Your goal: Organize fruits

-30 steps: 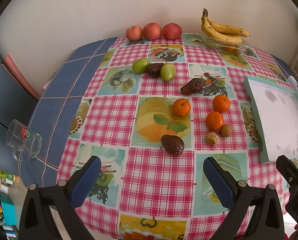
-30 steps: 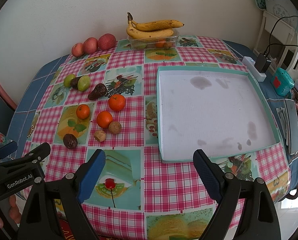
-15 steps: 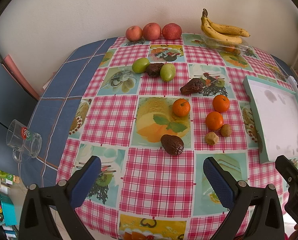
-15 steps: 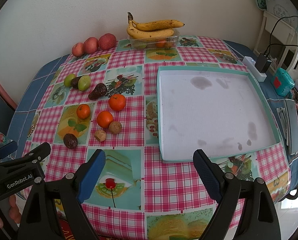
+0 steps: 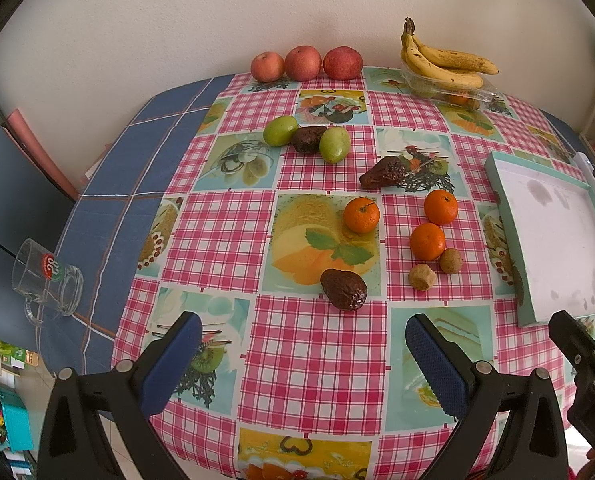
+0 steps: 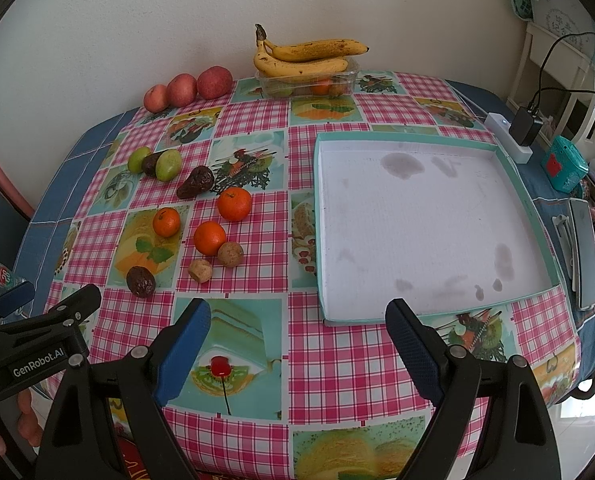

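Teal tray [image 6: 531, 204] bare, bananas [image 6: 305, 58] on punnet [image 6: 345, 78]

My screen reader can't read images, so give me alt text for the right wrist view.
The open right gripper hovers above the checked tablecloth, in front of an empty teal-rimmed tray. Three oranges, avocados and green fruit lie to its left, bananas at the back.

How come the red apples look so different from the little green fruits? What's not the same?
The red apples are pinkish red; the green fruits are bright green. The apples look rounder, the green fruits more oval. The three apples line up at the wall, side by side; the two green fruits lie nearer the middle with a dark wrinkled fruit between them. Both lie loose on the tablecloth, not in the tray.
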Tool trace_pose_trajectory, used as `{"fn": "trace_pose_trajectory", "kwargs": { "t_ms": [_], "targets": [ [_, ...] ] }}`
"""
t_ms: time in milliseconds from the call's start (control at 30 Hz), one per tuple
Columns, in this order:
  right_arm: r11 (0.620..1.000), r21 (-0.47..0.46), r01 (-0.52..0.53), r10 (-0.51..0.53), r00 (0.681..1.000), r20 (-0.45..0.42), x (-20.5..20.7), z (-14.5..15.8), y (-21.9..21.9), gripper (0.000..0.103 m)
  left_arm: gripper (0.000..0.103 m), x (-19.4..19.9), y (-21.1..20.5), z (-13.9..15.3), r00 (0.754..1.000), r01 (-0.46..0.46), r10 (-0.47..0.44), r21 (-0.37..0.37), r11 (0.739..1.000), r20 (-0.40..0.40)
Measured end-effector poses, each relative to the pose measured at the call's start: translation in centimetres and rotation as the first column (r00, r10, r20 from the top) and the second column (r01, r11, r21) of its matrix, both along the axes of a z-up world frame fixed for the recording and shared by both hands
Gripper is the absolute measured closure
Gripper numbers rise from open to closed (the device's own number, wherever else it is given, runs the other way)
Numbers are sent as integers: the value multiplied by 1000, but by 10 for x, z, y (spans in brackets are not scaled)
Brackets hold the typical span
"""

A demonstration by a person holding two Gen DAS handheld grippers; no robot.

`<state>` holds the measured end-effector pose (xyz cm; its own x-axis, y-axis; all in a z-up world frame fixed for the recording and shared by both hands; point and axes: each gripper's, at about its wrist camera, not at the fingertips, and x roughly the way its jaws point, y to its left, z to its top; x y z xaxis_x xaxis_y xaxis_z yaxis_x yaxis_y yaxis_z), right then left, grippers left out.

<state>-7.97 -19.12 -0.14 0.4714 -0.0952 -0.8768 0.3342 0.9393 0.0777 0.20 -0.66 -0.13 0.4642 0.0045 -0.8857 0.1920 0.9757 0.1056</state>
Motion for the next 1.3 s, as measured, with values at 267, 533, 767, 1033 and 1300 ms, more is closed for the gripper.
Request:
{"fn": "trace_pose_trajectory", "kwargs": {
  "t_ms": [267,533,767,1033,1300],
  "targets": [
    [1000,-1,0,0,1000,0,0,0,-1,13,0,0,0,0,1000,0,0,1,1000,-1],
    [1000,-10,2,-2,1000,1,-1,0,2,13,0,-1,-1,1,1000,-2,2,0,1000,-8],
    [999,-40,-14,15,1000,24,10,18,0,13,0,23,1,15,1000,-27,27,-35,999,4],
    [1000,-3,-13,14,996,84,49,49,-6,13,0,65,6,33,992,-103,109,-95,990,67],
    [1000,26,-14,12,999,52,89,41,-6,15,0,92,12,27,976,-152,178,-192,969,123]
  ]
}}
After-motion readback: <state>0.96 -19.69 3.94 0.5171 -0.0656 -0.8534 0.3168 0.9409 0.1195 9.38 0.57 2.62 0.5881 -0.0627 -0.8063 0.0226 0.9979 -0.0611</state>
